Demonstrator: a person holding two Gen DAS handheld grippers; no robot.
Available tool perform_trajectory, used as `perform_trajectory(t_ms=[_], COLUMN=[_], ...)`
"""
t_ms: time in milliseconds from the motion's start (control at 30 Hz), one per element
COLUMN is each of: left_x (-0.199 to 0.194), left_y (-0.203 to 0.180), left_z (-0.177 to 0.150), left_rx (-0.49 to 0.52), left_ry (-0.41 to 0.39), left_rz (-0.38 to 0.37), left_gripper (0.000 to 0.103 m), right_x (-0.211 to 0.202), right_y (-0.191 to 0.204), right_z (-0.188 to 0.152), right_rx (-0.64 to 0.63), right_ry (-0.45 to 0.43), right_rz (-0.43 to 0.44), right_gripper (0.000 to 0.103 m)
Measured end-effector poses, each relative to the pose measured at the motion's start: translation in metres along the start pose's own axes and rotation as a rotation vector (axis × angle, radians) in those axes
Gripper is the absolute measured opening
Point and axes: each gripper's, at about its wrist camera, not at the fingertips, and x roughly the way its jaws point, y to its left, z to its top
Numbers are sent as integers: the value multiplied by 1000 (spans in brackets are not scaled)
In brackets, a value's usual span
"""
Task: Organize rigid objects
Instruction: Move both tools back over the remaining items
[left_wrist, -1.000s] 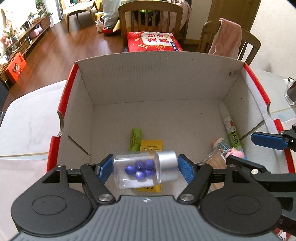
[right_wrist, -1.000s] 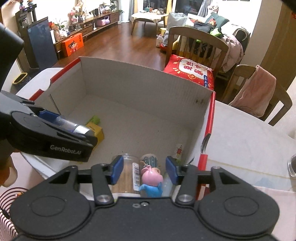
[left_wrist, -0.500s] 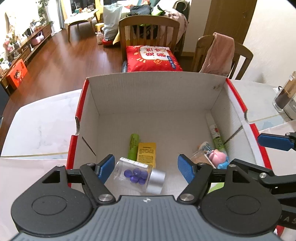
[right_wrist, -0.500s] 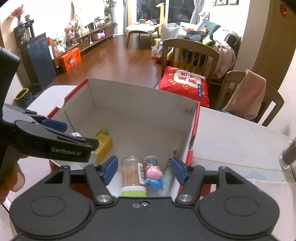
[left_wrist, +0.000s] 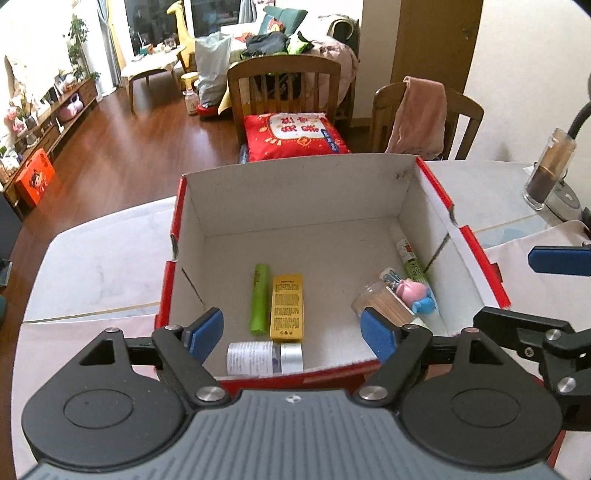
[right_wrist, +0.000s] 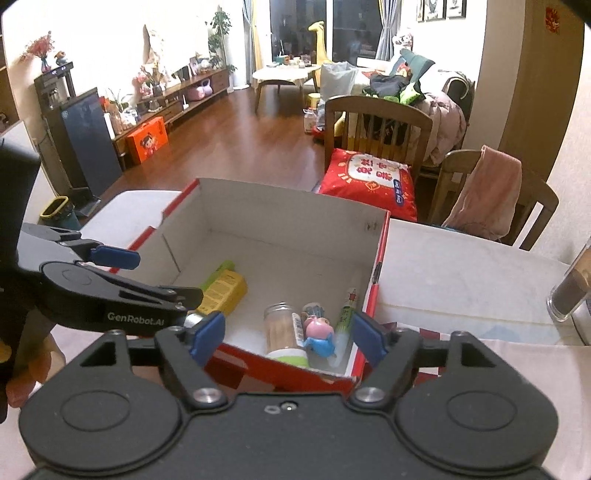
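A red and white cardboard box (left_wrist: 306, 184) stands open on the table, also in the right wrist view (right_wrist: 373, 273). Inside lie a clear silver-capped bottle (left_wrist: 264, 357), a yellow packet (left_wrist: 287, 306), a green tube (left_wrist: 260, 299), a toothpick jar (left_wrist: 384, 302), a pink pig toy (left_wrist: 412, 291) and a white tube (left_wrist: 410, 258). My left gripper (left_wrist: 293, 330) is open and empty above the box's near wall. My right gripper (right_wrist: 288, 332) is open and empty above the near right corner, over the jar (right_wrist: 282, 328) and pig toy (right_wrist: 319, 330).
A glass jar of dark contents (left_wrist: 548, 173) stands on the table at the right. Two wooden chairs (left_wrist: 284, 85) with a red cushion (left_wrist: 295, 134) stand behind the table. White tabletop (left_wrist: 99, 254) lies left of the box.
My left gripper let go of the silver-capped bottle, which now lies on the box floor. Both grippers opened wider and rose up and back from the box.
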Motion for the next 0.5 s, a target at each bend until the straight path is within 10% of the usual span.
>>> perform_trajectory(t_ms=[500], left_x=[-77], left_y=[13], left_z=[-46], left_rx=[-29], left_ry=[-97], left_rz=[-37], left_gripper=[82], right_x=[-64], right_y=[32], right_z=[-29], right_rx=[-2], right_ry=[-85], right_rz=[62], right_gripper=[86])
